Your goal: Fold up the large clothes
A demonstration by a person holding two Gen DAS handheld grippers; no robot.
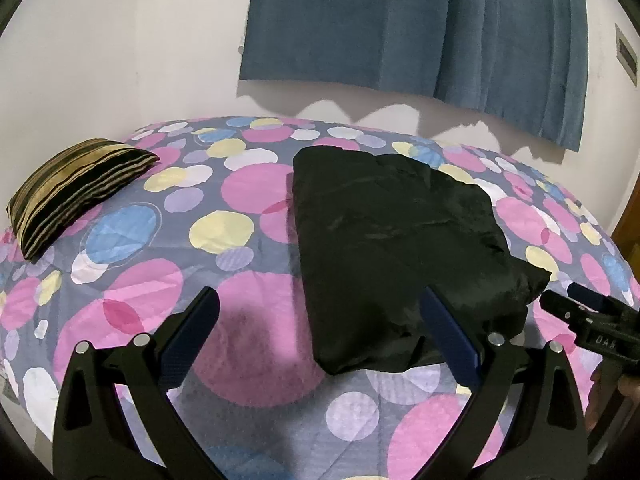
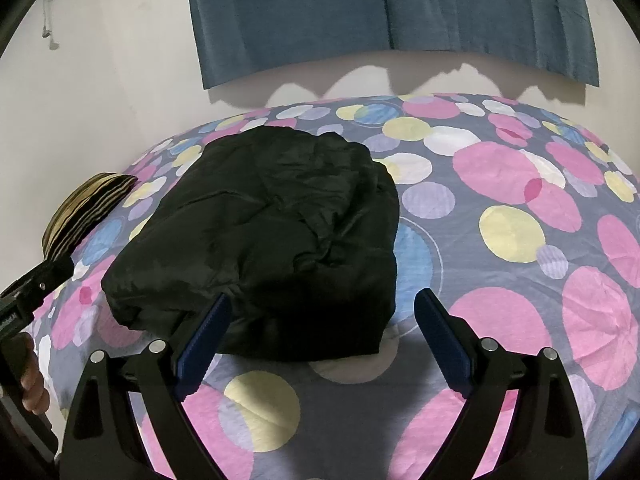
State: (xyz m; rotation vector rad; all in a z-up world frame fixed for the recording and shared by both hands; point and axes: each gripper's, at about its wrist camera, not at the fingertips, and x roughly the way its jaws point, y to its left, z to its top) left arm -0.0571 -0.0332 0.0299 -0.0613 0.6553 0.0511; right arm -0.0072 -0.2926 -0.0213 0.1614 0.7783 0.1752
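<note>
Both grippers, left (image 1: 320, 300) and right (image 2: 322, 306), gape wide; folded black jacket (image 1: 400, 240) lies ahead between them, striped pillow (image 1: 76, 192) far left.

Location: a bedroom in a home. Indicators: a bed covered by a bedspread (image 1: 168, 288) printed with pink, blue, yellow and white circles; a striped brown-and-black cushion (image 1: 76, 192) resting at the bed's far left corner; a blue curtain (image 1: 420, 32) hanging on the plain white wall (image 1: 120, 60) directly behind the bed.
</note>
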